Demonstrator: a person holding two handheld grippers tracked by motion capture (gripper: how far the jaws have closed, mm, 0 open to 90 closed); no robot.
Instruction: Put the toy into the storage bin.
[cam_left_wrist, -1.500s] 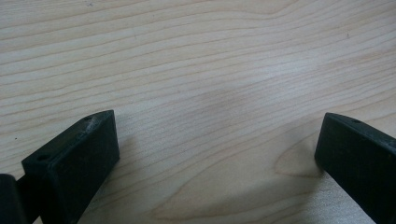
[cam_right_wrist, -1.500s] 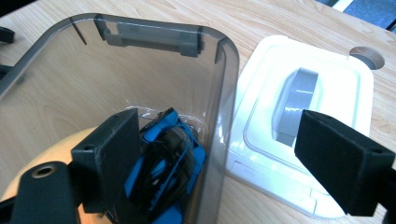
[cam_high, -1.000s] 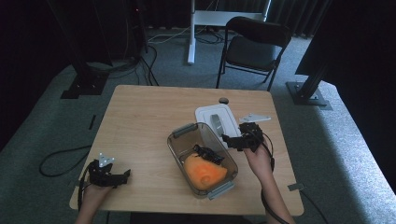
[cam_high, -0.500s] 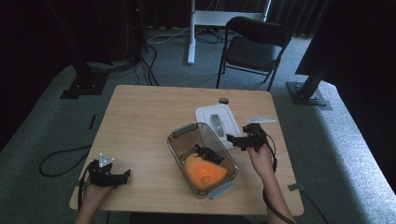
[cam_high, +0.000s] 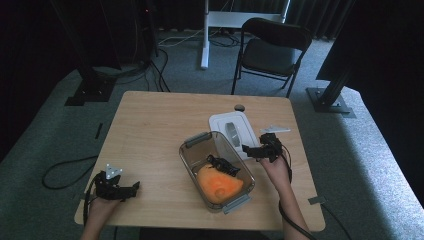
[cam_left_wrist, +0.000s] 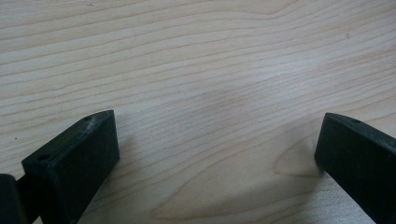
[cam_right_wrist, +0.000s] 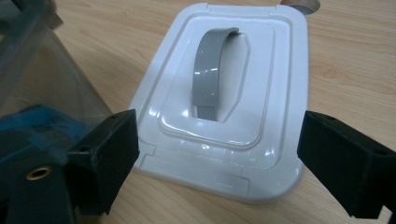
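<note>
Right gripper (cam_high: 252, 148) fingers apart above white plastic lid with grey handle (cam_right_wrist: 224, 98); lid's far corner cut off. Left gripper (cam_left_wrist: 217, 154) fingers apart over bare wooden table (cam_left_wrist: 196, 60).

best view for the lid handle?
Right gripper view: the grey handle arches up from the white lid, close and unobstructed between the open right tool jaws. In the high view it's small.

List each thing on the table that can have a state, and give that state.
Box: open, lid off, holding an orange thing and a black thing.
Lid: flat on the table beside the box, grey handle up.
Right gripper: open, at the lid's near edge, holding nothing.
Left gripper: open, over bare table, holding nothing.
</note>
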